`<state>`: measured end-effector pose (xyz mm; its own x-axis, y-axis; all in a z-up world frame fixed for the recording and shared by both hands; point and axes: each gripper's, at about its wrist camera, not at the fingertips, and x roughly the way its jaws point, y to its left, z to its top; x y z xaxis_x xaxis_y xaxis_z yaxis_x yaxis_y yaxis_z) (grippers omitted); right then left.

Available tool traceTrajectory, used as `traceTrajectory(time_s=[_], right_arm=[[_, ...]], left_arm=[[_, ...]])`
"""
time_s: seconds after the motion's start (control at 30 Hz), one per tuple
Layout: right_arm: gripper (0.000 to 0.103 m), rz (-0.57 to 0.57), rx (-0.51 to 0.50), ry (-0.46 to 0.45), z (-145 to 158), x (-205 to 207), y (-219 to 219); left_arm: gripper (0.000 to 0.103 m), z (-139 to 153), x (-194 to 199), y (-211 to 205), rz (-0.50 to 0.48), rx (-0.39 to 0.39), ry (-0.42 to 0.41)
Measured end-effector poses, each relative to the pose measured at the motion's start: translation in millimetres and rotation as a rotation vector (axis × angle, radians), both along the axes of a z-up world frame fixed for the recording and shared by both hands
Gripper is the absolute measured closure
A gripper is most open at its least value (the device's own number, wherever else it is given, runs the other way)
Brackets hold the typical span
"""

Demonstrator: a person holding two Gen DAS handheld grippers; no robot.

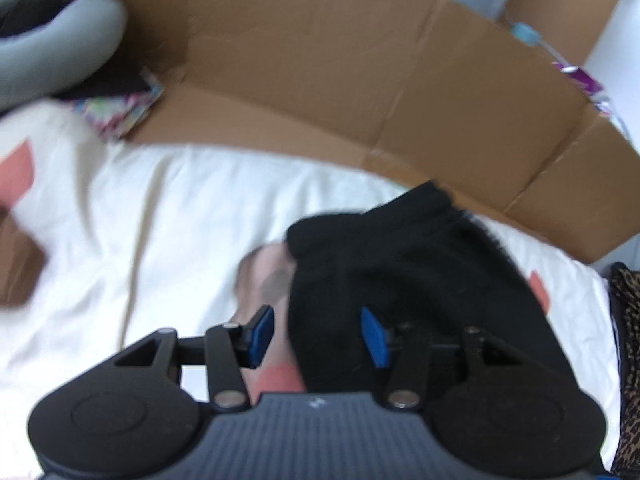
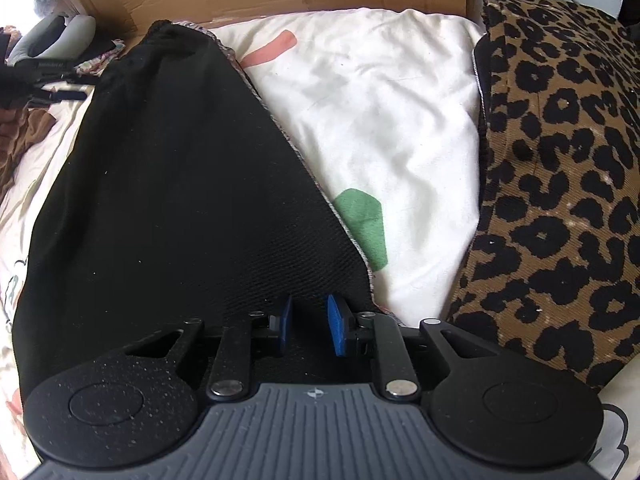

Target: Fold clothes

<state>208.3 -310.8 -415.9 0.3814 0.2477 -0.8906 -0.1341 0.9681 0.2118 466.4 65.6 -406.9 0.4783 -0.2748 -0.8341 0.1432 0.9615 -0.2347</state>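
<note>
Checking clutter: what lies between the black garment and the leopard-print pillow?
Right wrist view: only bare white bedding with a green patch separates the black garment from the leopard-print pillow.

White bedsheet (image 2: pixel 384 112) with pink, green and brown patches covers the bed. Flattened cardboard (image 1: pixel 340 80) stands along its far edge. Leopard-print cushion (image 2: pixel 560 168) lies at the right, touching the sheet. Grey neck pillow (image 1: pixel 56 52) rests at far left, beside a colourful patterned packet (image 1: pixel 124 112).
</note>
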Motion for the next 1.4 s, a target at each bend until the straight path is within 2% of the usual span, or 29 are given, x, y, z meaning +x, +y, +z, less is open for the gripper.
traceTrajectory(time_s=[0.07, 0.27, 0.5, 0.7, 0.77, 0.8, 0.83, 0.93, 1.0, 1.2, 1.27, 1.3, 1.4], right_arm=[[0.078, 0.001, -0.003, 0.002, 0, 0, 0], [0.078, 0.002, -0.004, 0.009, 0, 1, 0], [0.078, -0.001, -0.007, 0.013, -1, 2, 0], [0.078, -0.003, -0.001, 0.014, -2, 2, 0], [0.078, -0.003, -0.003, 0.014, -2, 2, 0], [0.078, -0.002, -0.005, 0.013, -2, 3, 1], [0.078, -0.001, -0.007, 0.013, -2, 3, 1], [0.078, 0.001, -0.006, 0.014, -2, 4, 1], [0.078, 0.0, -0.003, 0.015, -2, 4, 1], [0.079, 0.004, 0.002, 0.015, -3, 3, 0], [0.079, 0.005, 0.004, 0.019, -3, 3, -1], [0.079, 0.005, 0.005, 0.019, -3, 3, -1], [0.079, 0.007, 0.005, 0.019, -3, 3, -2]], left_arm=[[0.052, -11, -1, 7, 0.021, -0.033, 0.045], [0.049, -29, -7, 9, 0.043, -0.109, 0.076], [0.05, -30, -3, -1, 0.071, -0.134, 0.09], [0.053, -28, -15, 0, 0.078, -0.175, 0.109], [0.057, -28, -17, -1, 0.07, -0.18, 0.116], [0.067, -28, -17, -1, 0.067, -0.179, 0.115], [0.085, -27, -17, -1, 0.065, -0.177, 0.112], [0.096, -19, -16, 3, 0.073, -0.164, 0.092], [0.097, -14, -16, 5, 0.079, -0.155, 0.079], [0.098, 1, -14, 12, 0.095, -0.126, 0.043], [0.098, -3, -13, 16, 0.078, -0.101, 0.067], [0.096, -6, -12, 17, 0.069, -0.097, 0.09], [0.079, -10, -13, 17, 0.077, -0.079, 0.128]])
